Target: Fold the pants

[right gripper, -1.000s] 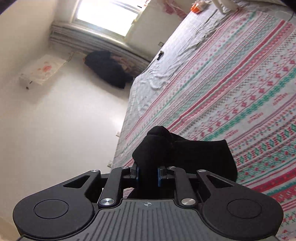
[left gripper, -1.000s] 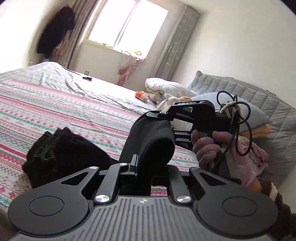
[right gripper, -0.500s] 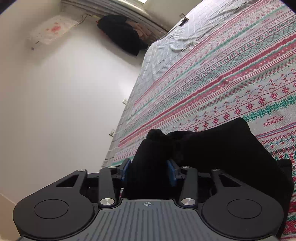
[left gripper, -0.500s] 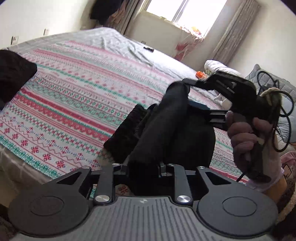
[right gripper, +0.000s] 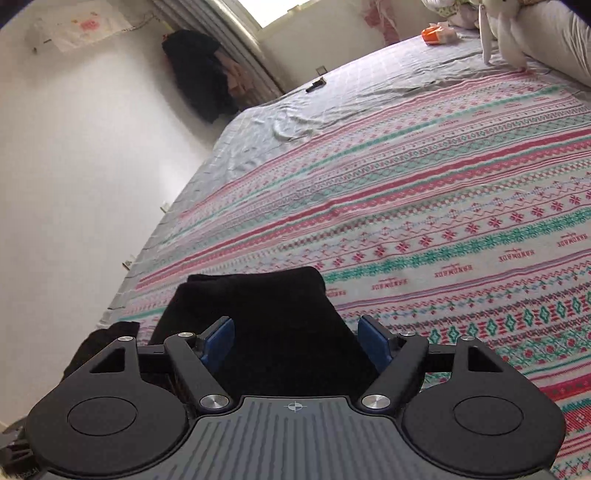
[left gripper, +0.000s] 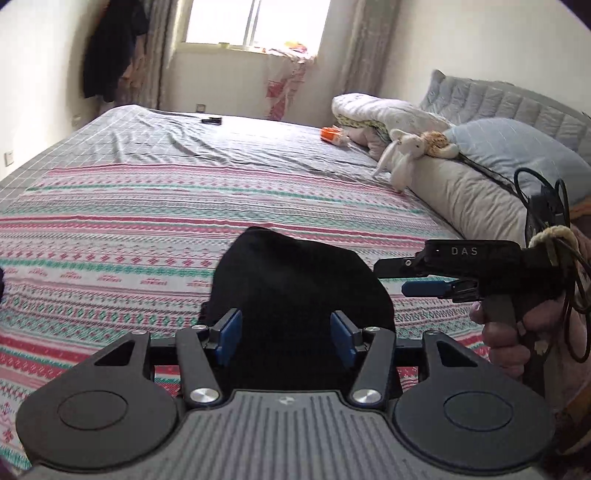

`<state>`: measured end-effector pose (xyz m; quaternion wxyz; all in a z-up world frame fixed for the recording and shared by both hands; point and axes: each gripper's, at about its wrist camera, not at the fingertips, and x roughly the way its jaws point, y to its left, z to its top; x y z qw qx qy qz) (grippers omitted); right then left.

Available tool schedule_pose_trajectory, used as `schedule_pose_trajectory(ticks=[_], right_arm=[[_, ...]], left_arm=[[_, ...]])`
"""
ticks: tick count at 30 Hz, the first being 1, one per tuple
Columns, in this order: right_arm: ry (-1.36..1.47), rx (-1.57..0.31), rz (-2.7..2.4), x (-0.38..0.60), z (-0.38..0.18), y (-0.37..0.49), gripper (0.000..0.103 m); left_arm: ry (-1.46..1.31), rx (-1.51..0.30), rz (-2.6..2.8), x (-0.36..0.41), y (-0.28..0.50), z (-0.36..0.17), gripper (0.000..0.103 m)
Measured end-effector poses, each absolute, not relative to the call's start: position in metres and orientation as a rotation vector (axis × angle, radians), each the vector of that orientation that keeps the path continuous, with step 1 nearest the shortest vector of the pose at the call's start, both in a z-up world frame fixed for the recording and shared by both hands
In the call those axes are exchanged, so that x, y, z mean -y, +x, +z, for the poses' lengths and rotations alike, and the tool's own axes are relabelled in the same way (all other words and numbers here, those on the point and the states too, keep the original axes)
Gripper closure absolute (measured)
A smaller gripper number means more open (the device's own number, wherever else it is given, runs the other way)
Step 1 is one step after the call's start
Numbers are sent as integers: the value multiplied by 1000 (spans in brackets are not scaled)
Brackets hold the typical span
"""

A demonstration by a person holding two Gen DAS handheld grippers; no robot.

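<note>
Across the left wrist view, the black folded fabric pants (left gripper: 295, 284) lay in a compact bundle on the striped pink, green and white patterned bedspread (left gripper: 129, 229), near the bed's front edge. The left gripper (left gripper: 286, 334) hung just over the bundle's near end; its jaws were opening, blue pads (left gripper: 229, 334) standing apart on either side of the cloth and not pressing it. To the right, the right gripper (left gripper: 421, 288) reached in sideways, a hand (left gripper: 513, 339) wrapped round its grey handle, a looped black cable (left gripper: 546, 206) hanging behind; one blue pad showed clear of the pants. Farther back: grey checked sheet (left gripper: 207, 144), small white plush toy (left gripper: 402, 155), pale blue pillow (left gripper: 509, 151), bright window (left gripper: 255, 22), dark clothing hung on the wall (left gripper: 110, 48). Through the right wrist view, tilted, the same black bundle (right gripper: 266, 325) sat on the bedspread (right gripper: 443, 206) beside the white wall (right gripper: 74, 184). The right gripper (right gripper: 294, 341) hovered at its near edge, jaws opening, blue pads (right gripper: 375, 341) wide, cloth between them but ungripped. A second dark lump of fabric (right gripper: 107, 339) lay just left of the bundle; whether it belonged to the pants could not be told.
</note>
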<state>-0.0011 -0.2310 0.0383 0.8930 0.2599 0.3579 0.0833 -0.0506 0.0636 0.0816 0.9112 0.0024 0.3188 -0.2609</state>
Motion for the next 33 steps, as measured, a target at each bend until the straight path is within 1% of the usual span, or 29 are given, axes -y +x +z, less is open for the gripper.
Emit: schedule_pose_trajectory(ticks=[2,3,5,6,7,8,9,10,11,12,16,21,23,24,25,26,28,29,30,32,33], right_arm=[[524,-740,148,234,35,-6,27],[522,-734,132,236,34,-11,27],[513,-732,115,237,31,-14,28],[504,-741,106,237,28,-14,29],[497,-755,96,236,24,-13,32],[490,-773,82,235,18,-11,38],[489,-793,69,234,13,-8,41],[494,-815,61,232,5,-3,46],[504,-836,59,232,-2,2,51],[518,-850,58,232,-8,7,52],[572,-892,58,232,-31,29,53],[510,-863,70,224,-31,29,47],[507,-858,79,226,-26,26,45],[508,-855,84,227,-22,23,45],[510,-849,89,229,-18,20,43],[511,-842,94,231,-14,16,40],[525,-831,102,235,-9,8,36],[539,-831,106,238,-7,4,31],[555,-830,110,241,-7,0,29],[595,-837,117,248,-9,-8,26],[612,-847,120,251,-11,-11,26]], left_arm=[[57,-657,-594,-46,-41,74,41],[74,-661,-603,-41,-34,67,46],[99,-664,-578,-34,-22,57,51],[109,-660,-560,-34,-16,52,54],[109,-659,-551,-36,-10,45,60],[98,-658,-544,-38,-8,40,62],[90,-649,-534,-42,-6,34,67],[95,-635,-523,-45,-6,29,73],[112,-619,-512,-47,-6,23,76],[125,-616,-501,-48,-4,17,80],[97,-630,-490,-55,6,8,82],[71,-608,-507,-61,5,10,81],[59,-607,-542,-60,5,16,77],[52,-608,-559,-62,4,19,70],[39,-610,-583,-64,2,23,58],[27,-612,-602,-67,1,26,52],[-4,-602,-617,-75,-2,32,27],[-21,-593,-613,-79,-4,35,23],[-35,-584,-601,-83,-4,39,15],[-62,-576,-588,-90,-3,45,10],[-75,-585,-588,-93,0,46,6]])
